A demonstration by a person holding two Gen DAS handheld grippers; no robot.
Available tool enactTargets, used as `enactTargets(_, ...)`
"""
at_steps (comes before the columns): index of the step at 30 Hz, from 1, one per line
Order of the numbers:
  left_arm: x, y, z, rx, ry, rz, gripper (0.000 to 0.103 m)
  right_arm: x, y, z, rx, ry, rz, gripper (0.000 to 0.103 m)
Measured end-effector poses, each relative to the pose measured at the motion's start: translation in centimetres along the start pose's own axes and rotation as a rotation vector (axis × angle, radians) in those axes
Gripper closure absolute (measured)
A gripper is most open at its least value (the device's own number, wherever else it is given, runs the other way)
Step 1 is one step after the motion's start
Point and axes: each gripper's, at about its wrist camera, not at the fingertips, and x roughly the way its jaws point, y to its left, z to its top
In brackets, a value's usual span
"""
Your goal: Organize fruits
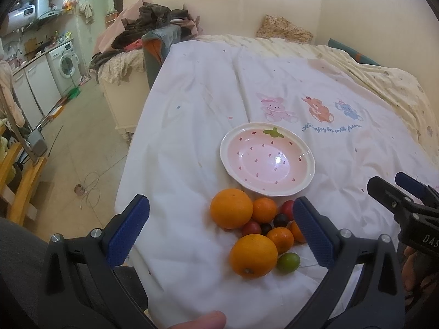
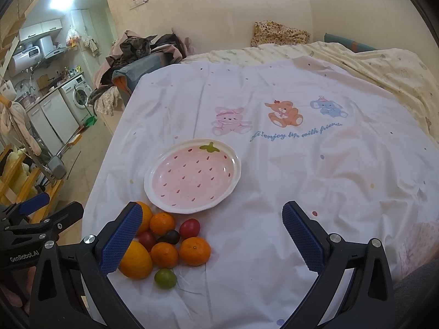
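A pink strawberry-patterned plate (image 1: 301,183) (image 2: 156,200) lies empty on a white sheet. Just in front of it sits a heap of fruit: two large oranges (image 1: 231,207) (image 2: 136,260), smaller tangerines (image 1: 264,209) (image 2: 194,250), red and dark cherry tomatoes (image 1: 280,220) (image 2: 189,227) and one green fruit (image 1: 287,262) (image 2: 165,278). My left gripper (image 1: 219,230) hovers open above the heap with nothing between its blue pads. My right gripper (image 2: 212,233) hangs open to the right of the heap, its left pad over a large orange. Its fingers (image 1: 389,200) show at the left view's right edge.
The white sheet (image 2: 301,181) with cartoon animals covers a bed; a yellow quilt (image 2: 384,68) lies at its far right. The bed's left edge drops to a tiled floor (image 1: 82,142). Piled clothes (image 1: 148,24) and a kitchen with a washing machine (image 1: 65,63) are beyond.
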Motion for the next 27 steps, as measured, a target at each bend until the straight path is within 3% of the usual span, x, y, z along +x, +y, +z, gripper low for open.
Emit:
enactTargets(21,-0.1,-0.1,0.2,0.002,0.014,-0.007,0.0,0.0,-0.2,0.0,0.008,0.003,-0.001,0.0)
enactTargets(24,1.0,-0.4,0.5,0.017,0.077,0.011,0.0,0.0,-0.5,0.1,0.022,0.006,-0.003,0.0)
enactTargets(27,3.9,-0.4,0.4,-0.004,0.228,0.007,0.0,0.0,-1.0,0.1,0.043,0.007,-0.004,0.0)
